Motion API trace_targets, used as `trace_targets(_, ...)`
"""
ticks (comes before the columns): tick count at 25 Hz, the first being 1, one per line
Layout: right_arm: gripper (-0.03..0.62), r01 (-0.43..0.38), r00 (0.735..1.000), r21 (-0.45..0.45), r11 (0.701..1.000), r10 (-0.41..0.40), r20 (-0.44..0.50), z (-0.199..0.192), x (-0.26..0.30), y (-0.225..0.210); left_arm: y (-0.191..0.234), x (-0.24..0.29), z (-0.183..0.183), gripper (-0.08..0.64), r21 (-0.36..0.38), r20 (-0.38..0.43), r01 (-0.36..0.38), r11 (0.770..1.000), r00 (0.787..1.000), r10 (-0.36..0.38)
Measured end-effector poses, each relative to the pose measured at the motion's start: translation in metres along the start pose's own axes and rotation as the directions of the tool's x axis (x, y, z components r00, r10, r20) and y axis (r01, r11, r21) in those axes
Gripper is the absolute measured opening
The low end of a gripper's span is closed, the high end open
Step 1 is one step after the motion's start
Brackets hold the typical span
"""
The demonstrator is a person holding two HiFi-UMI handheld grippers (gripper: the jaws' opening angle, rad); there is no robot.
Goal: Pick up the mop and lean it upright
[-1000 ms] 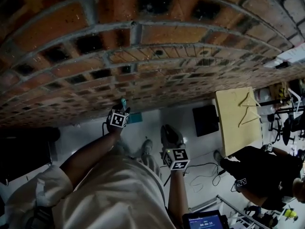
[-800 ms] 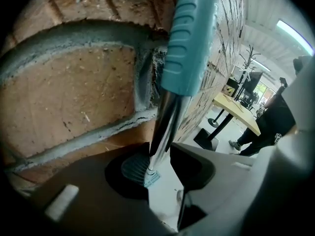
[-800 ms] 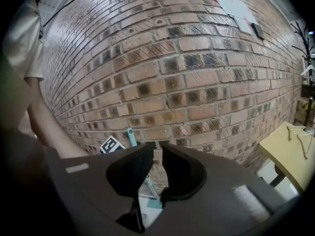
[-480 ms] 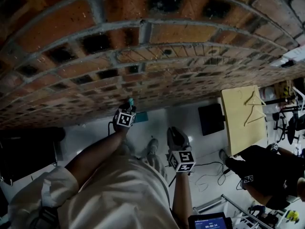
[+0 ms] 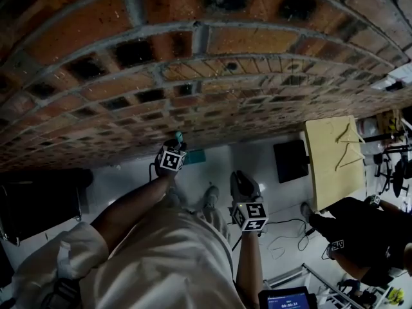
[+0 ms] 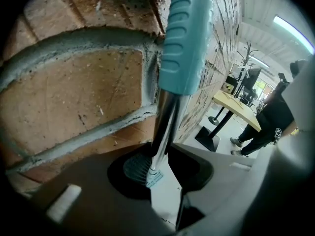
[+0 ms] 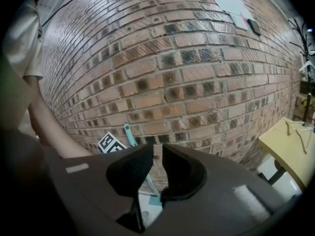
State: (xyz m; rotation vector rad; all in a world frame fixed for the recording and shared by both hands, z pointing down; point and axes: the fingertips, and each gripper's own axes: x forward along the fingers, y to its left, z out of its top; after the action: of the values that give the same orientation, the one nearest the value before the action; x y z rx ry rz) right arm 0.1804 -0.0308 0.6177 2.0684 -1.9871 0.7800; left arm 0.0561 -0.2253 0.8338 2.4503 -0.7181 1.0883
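Left hand-held gripper (image 6: 163,165) has just been closing its jaws on the teal-gripped metal mop (image 6: 184,38); right hand-held gripper (image 7: 156,168) stands slightly parted, empty.

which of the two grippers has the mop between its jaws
The left gripper: its jaws have just been closing on the mop, gripping its metal pole. The right gripper has nothing between its jaws.

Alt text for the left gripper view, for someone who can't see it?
The left gripper, whose jaws have just been closing, grips the metal shaft of a teal-handled mop close in front of a brick wall. Off to the right stand a yellow-topped table and a person in dark clothes.
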Motion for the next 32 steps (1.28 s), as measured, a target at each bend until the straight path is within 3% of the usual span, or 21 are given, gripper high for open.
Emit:
trace_targets(9, 0.052, -0.012, 1.0, -0.003, 1.0, 0.012, -0.01, -0.003, 0.0, 0.001, -0.009, -0.018, -0.019, 0.124, 0.012, -0.026, 0.012, 1.0, 1.0, -0.012)
trace_targets(18, 0.052, -0.034, 0.999, -0.015, 0.999, 0.034, -0.014, -0.006, 0.0, 0.005, -0.012, -0.033, -0.036, 0.123, -0.04, -0.034, 0.034, 0.999, 0.999, -0.035)
trace_targets(32, 0.052, -0.059, 0.998, -0.015, 0.998, 0.059, -0.01, -0.011, -0.004, 0.003, -0.049, -0.067, -0.01, 0.122, -0.042, 0.049, 0.099, 0.994, 0.994, -0.097)
